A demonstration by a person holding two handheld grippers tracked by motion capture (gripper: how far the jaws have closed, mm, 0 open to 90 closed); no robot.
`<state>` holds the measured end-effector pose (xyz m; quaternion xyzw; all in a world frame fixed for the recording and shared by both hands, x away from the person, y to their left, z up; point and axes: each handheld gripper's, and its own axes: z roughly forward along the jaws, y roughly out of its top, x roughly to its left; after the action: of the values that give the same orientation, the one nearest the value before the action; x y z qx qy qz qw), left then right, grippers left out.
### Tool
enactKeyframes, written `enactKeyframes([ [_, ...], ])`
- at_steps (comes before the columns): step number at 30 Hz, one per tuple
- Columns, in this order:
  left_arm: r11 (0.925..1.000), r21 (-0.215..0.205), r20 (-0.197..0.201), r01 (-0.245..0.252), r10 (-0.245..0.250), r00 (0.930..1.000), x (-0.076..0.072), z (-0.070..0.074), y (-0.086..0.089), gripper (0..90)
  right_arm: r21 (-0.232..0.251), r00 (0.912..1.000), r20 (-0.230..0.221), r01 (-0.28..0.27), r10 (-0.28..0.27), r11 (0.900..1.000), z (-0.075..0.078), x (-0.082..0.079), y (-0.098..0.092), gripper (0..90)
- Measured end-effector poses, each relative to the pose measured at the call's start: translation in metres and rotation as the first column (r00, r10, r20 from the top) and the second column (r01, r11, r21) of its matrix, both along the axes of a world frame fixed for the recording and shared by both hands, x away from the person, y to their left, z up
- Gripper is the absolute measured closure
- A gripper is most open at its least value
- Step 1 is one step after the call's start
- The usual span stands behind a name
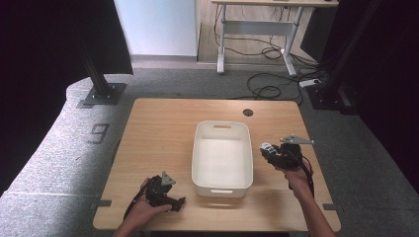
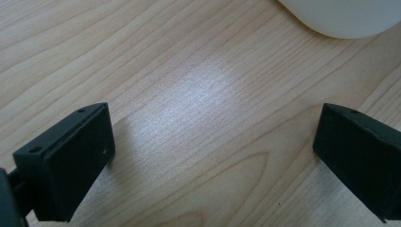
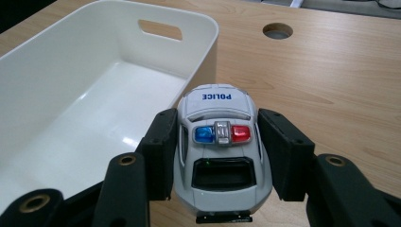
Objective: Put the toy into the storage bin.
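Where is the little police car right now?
The police car sits clamped in the right tool, on the right side of the high view, just beside the white bin.

Wooden table (image 1: 158,128) – one white bin (image 1: 222,185) (empty) standing on it.

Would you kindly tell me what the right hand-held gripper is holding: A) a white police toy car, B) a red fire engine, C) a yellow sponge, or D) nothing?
A: in the right gripper view the right hand-held gripper has its jaws pressed against both sides of the white police toy car.
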<state>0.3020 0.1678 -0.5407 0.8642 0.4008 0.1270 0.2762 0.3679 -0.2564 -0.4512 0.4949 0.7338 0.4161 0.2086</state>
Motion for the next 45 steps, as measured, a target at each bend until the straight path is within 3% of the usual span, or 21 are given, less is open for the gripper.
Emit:
enactKeyframes([
  [45, 1.0000, -0.005, 0.004, 0.000, 0.000, 1.0000, 0.000, 0.000, 0.000, 0.0, -0.002, 0.9976, 0.022, -0.065, 0.065, 0.998, 0.008, -0.006, 0.031, 50.0],
])
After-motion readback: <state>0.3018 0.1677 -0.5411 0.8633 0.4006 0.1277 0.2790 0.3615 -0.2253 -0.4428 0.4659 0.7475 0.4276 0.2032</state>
